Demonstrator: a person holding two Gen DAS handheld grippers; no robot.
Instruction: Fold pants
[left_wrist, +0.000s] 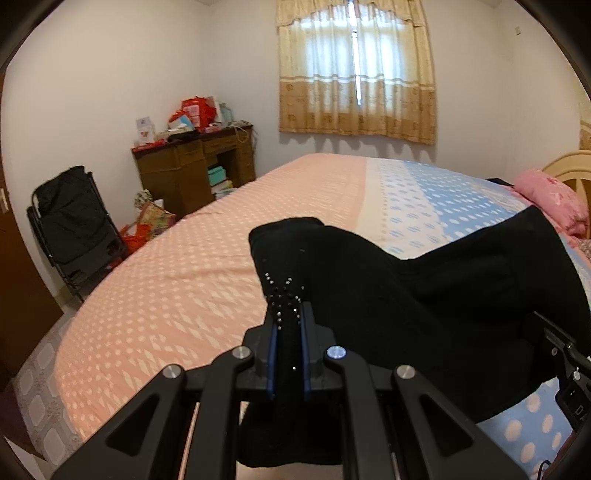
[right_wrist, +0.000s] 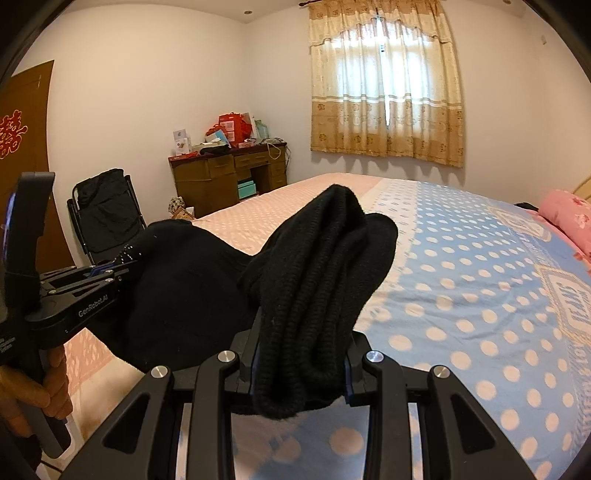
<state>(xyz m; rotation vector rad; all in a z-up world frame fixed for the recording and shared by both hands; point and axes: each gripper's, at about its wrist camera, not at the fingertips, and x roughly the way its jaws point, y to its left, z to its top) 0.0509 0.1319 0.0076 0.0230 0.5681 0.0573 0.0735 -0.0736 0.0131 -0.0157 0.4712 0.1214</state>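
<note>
While clamped between blue-lined fingers, black knit pants (left_wrist: 424, 295) hang above a bed (left_wrist: 184, 295) with a pink and blue dotted sheet. Left gripper (left_wrist: 289, 321) pinched tight on a rhinestone-studded part of the fabric at 6 o'clock in the left view. Right gripper (right_wrist: 301, 354) closed around a thick ribbed bunch at 6 o'clock in the right view, cloth spilling over its tips. Wooden desk (right_wrist: 229, 177) at 10 o'clock, curtained window (right_wrist: 384, 85) at 1 o'clock, pink pillow (right_wrist: 569, 218) at 3 o'clock.
</note>
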